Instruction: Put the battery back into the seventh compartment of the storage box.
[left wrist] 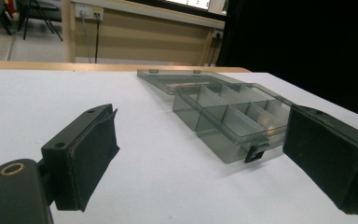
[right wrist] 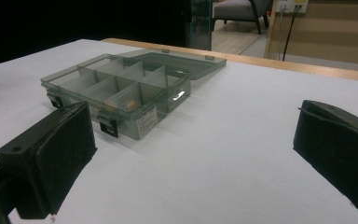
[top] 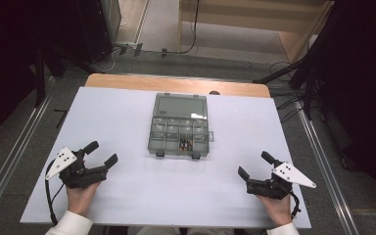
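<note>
Both tools [top: 101, 154] [top: 253, 164] wide open, holding nothing

The label on the organiser box [right wrist: 145, 122] is too blurred to read

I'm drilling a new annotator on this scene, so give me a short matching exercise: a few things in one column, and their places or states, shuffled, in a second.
Things:
1. left claw
2. right claw
3. compartment box lid
4. black latches

Places or states:
A. flipped back flat on the table, on the far side
B. on the box's near edge
C. open, held near the table's left side
D. open, held near the table's right side

Pairs: 1-C, 2-D, 3-A, 4-B
</note>
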### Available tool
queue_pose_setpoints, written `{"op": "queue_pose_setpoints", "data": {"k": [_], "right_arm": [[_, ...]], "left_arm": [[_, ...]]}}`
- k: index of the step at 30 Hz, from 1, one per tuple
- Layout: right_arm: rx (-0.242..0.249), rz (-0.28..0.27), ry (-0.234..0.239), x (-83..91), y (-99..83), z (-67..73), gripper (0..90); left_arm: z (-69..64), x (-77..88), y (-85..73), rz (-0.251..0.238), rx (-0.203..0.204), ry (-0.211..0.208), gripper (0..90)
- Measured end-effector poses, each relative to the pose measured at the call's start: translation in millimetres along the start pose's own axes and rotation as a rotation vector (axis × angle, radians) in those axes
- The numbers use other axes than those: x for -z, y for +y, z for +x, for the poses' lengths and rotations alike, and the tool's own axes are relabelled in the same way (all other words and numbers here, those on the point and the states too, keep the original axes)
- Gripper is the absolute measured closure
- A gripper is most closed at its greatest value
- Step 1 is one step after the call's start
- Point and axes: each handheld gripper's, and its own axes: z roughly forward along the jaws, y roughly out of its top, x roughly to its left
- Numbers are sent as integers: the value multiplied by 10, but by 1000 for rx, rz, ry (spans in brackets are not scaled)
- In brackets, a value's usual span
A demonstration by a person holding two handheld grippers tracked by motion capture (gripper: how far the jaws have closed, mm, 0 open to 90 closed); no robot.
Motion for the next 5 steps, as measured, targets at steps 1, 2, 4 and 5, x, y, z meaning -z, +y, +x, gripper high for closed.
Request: {"op": "queue_pose_setpoints", "data": {"k": [1, 2, 4, 5], "right_arm": [[-1, 6, -4, -7, -2, 1, 0], [-4, 12, -1, -12, -4, 3, 0], [1, 20, -6, -24, -6, 8, 0], [4, 19, -6, -28, -6, 10, 0]], "left_arm": [[1, -1, 0, 0, 0, 0, 96], [2, -2, 0, -1, 2, 0, 96], [2, -3, 0, -3, 3, 2, 96], [3, -2, -1, -2, 2, 1, 96]]}}
